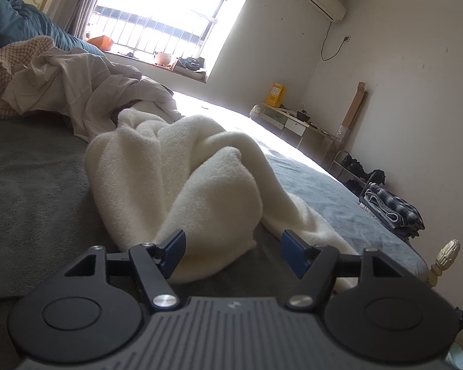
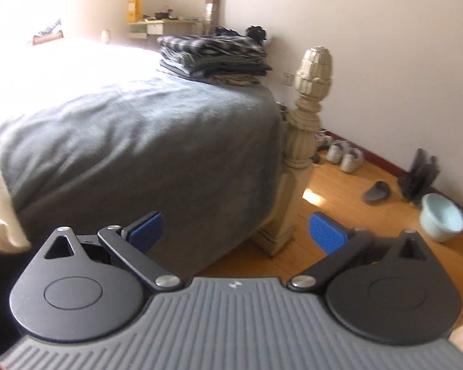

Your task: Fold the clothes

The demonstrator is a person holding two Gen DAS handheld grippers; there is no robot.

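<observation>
A: While my left gripper [image 1: 233, 254] stands open at lower centre, where does the garment lie?

B: The crumpled cream fleece garment [image 1: 176, 182] lies mid-frame on the grey bedspread [image 1: 31, 191], its near fold between my fingers, unclamped. My right gripper [image 2: 236, 232] gapes, empty, above the bed corner.

A: Handling?

B: Judged soft, light, limp; pinch an edge or corner, not bulk. A stack of folded dark plaid clothes [image 2: 213, 58] sits upper centre. No legible writing.

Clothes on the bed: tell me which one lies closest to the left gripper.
The fluffy cream garment; its near end lies between the open fingers of the left gripper. The crumpled beige cloth lies behind it, and the folded plaid stack sits at the bed's corner.
</observation>
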